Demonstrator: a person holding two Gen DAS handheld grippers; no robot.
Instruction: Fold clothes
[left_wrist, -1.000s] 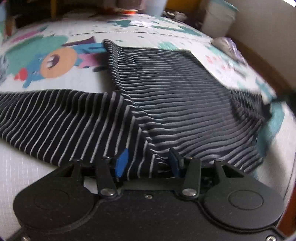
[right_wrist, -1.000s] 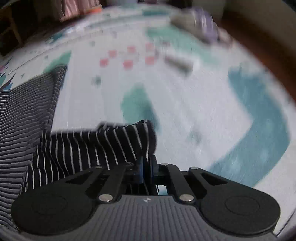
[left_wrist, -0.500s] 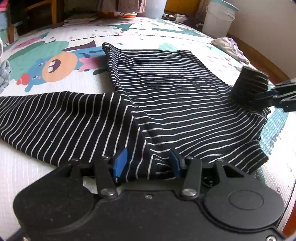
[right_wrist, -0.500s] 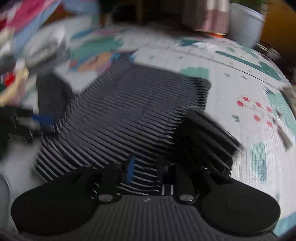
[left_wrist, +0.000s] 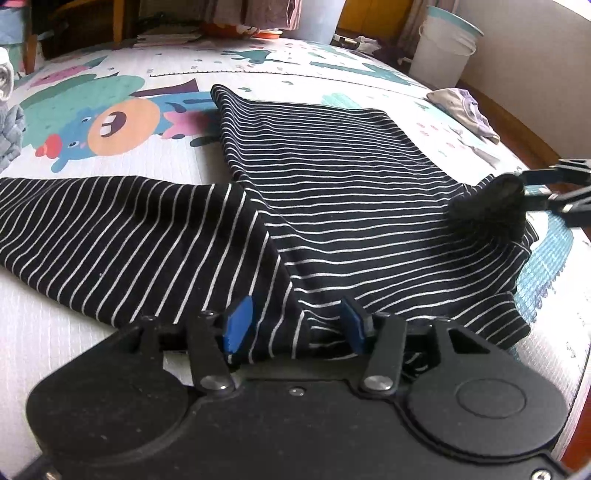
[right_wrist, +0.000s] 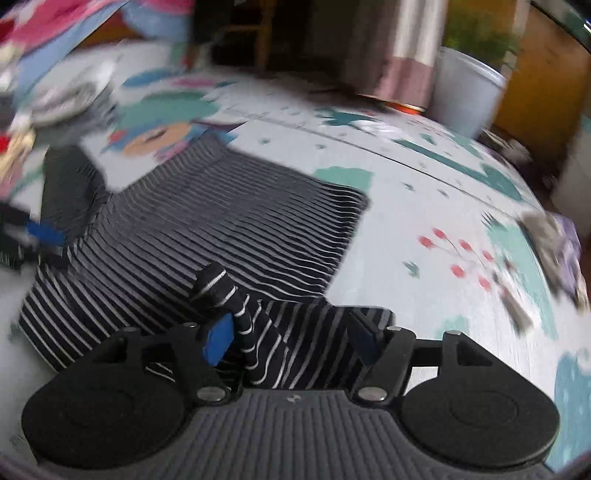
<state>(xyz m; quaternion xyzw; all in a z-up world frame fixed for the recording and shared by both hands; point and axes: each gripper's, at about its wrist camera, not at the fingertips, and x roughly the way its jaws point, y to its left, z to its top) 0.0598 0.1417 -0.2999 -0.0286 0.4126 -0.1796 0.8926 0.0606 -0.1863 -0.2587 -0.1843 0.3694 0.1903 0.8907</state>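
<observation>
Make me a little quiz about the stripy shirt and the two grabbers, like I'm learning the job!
1. True or false: the left gripper has its fingers spread apart, with the striped shirt lying between them.
2. What lies under the shirt? A) a bare wooden floor B) a cartoon play mat C) a glass table
3. Fill in: the right gripper is ____, with a bunched fold of shirt between its blue pads.

Key: 1 true; 2 B; 3 open
</observation>
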